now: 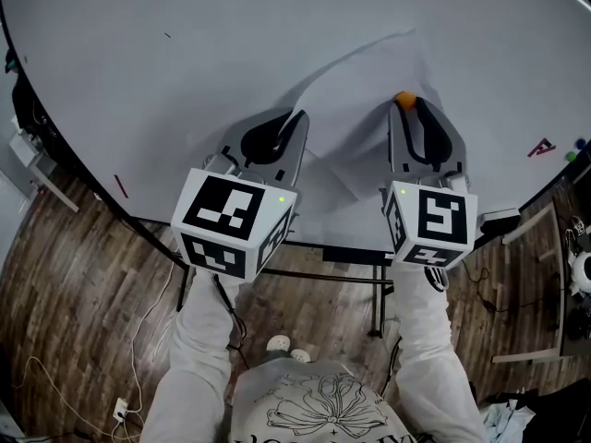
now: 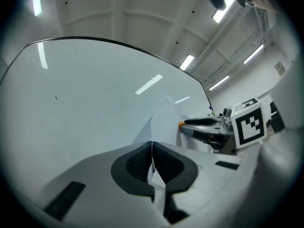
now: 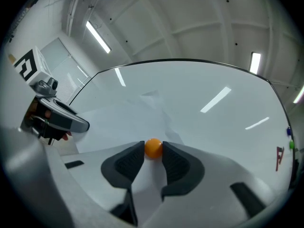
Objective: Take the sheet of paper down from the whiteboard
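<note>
A white sheet of paper [image 1: 355, 109] hangs on the whiteboard [image 1: 185, 63], with its left side bowed away from the board. A small orange round magnet [image 1: 404, 99] sits on the sheet's right part. My left gripper [image 1: 297, 116] is shut on the sheet's left edge; in the left gripper view the thin paper [image 2: 166, 120] runs between the closed pads [image 2: 142, 160]. My right gripper [image 1: 406, 104] is shut on the orange magnet [image 3: 153, 147], one pad on each side. Both grippers point at the board, side by side.
A red mark [image 1: 541, 148] and small coloured magnets [image 1: 580, 144] are on the board's right side, and a short red stroke [image 1: 121, 185] is at its lower left. The board's dark stand [image 1: 369, 266] and loose cables [image 1: 148, 330] are on the wooden floor below.
</note>
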Demonstrator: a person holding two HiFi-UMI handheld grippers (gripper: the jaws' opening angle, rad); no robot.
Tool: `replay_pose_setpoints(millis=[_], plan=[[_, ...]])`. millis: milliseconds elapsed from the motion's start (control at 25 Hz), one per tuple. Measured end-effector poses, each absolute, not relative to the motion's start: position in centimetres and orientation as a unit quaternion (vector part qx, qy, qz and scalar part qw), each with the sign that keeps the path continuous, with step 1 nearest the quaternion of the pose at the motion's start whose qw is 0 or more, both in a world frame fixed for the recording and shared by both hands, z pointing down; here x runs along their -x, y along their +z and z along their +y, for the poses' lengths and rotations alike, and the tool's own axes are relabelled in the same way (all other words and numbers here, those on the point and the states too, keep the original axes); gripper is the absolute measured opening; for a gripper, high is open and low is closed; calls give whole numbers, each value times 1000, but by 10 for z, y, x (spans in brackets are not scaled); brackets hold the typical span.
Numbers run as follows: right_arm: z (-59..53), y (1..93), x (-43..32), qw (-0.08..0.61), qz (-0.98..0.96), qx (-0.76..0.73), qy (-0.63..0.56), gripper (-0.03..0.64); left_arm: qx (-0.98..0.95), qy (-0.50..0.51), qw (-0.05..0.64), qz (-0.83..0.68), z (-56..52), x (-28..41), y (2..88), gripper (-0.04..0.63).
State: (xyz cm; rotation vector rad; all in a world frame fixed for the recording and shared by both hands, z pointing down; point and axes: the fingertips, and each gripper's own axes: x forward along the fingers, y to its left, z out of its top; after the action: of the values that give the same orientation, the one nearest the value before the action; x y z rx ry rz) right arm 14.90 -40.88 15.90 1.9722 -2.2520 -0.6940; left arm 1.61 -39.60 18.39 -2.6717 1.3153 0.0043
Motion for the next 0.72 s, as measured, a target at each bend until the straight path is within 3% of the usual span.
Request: replay_pose_setpoints(millis=[720], plan=[[-406,158,-179,13,-730,-652,-204,116,852,1,64,519,-394,50,191,5]])
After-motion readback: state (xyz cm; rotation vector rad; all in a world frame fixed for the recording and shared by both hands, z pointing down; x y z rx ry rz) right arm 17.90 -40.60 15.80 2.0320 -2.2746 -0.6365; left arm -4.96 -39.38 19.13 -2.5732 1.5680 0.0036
